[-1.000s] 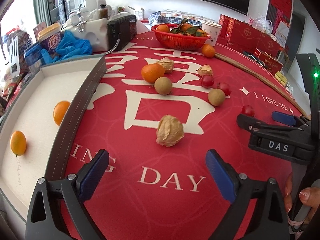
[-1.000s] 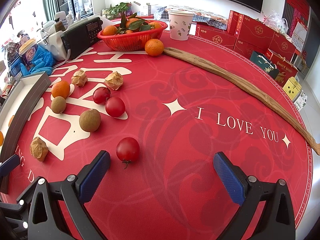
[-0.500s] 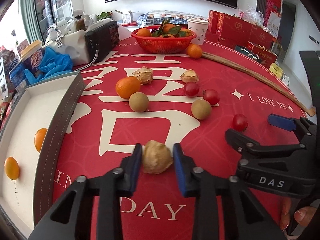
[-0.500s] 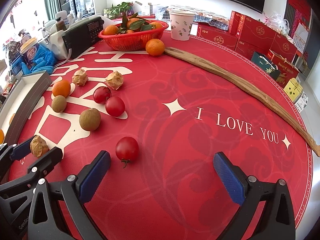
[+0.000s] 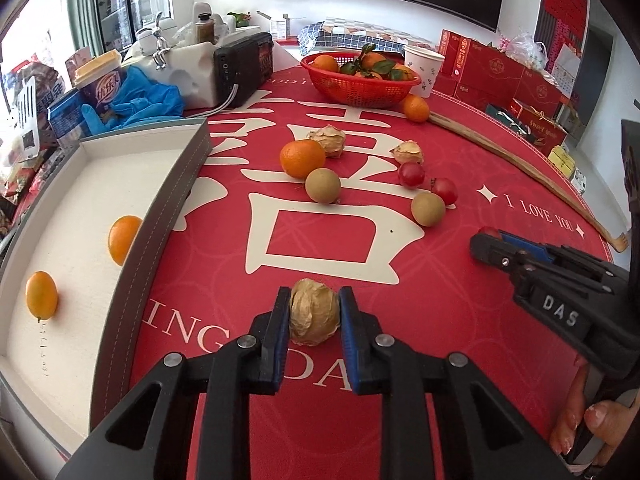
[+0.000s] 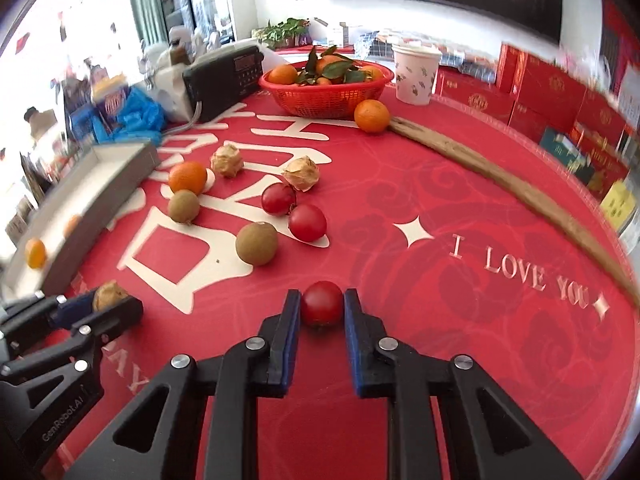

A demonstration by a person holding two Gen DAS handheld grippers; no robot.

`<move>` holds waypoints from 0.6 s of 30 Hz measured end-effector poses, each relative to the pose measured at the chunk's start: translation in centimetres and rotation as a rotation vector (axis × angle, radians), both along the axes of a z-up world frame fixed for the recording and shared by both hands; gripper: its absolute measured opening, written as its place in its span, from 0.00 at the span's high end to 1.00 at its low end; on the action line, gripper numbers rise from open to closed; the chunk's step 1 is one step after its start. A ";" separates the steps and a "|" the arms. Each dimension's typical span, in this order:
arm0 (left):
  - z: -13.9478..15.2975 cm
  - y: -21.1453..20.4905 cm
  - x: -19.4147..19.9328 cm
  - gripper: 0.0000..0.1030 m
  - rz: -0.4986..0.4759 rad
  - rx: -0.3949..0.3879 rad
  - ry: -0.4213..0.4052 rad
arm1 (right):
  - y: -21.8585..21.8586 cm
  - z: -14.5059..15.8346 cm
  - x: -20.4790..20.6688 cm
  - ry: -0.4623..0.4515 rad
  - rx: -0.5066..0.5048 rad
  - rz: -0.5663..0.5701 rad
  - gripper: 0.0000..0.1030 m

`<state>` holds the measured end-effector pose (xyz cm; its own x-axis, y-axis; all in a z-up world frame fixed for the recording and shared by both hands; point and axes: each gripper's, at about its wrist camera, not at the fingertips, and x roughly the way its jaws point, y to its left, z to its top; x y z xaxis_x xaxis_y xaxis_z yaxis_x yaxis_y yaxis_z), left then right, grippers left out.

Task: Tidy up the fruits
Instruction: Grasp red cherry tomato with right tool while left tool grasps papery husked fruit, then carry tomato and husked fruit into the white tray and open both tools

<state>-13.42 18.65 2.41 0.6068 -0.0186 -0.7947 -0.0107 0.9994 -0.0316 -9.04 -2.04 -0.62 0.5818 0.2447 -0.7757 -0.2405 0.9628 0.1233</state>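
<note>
My left gripper (image 5: 314,306) is shut on a papery tan husk fruit (image 5: 314,316), low over the red cloth beside the grey tray (image 5: 172,208). Two small oranges (image 5: 122,240) (image 5: 40,294) lie in that tray. My right gripper (image 6: 322,306) is shut on a red cherry tomato (image 6: 322,304); its pads press both sides of it. Loose on the cloth farther back are an orange (image 5: 302,158), two brown round fruits (image 5: 323,185) (image 5: 428,209), two more tomatoes (image 5: 411,174) (image 5: 444,191) and two husk fruits (image 5: 328,141) (image 5: 408,152).
A red basket (image 5: 360,88) of oranges stands at the back, with another orange (image 5: 416,108) beside it. A long wooden stick (image 6: 500,184) curves along the right side. A paper cup (image 5: 424,70), a black radio (image 5: 244,68), blue gloves and red boxes crowd the table's far edge.
My left gripper closed on the husk fruit and has held it since. My right gripper went forward and shut on the cherry tomato, having stood wide open before.
</note>
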 end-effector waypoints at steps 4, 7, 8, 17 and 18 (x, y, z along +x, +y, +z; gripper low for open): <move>1.1 0.8 -0.6 0.76 0.011 0.004 -0.024 | -2.3 0.2 0.3 0.025 0.129 -0.046 0.79; 1.9 1.4 -1.0 0.75 0.023 0.009 -0.046 | -3.2 0.3 0.4 0.035 0.182 -0.062 0.78; 2.2 1.6 -1.2 0.75 0.029 0.011 -0.049 | -3.2 0.4 0.4 0.033 0.181 -0.063 0.78; 3.6 3.5 -2.0 0.75 0.072 0.032 -0.078 | -2.6 0.7 0.0 0.013 0.188 -0.036 0.78; 3.6 3.7 -2.0 0.75 0.077 0.035 -0.079 | -2.7 0.7 0.0 0.014 0.188 -0.035 0.78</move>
<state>-15.45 22.37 6.05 0.6665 0.0572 -0.7433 -0.0864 0.9963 -0.0007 -9.03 -4.69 0.10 0.5820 0.3660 -0.7262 -0.2041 0.9302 0.3052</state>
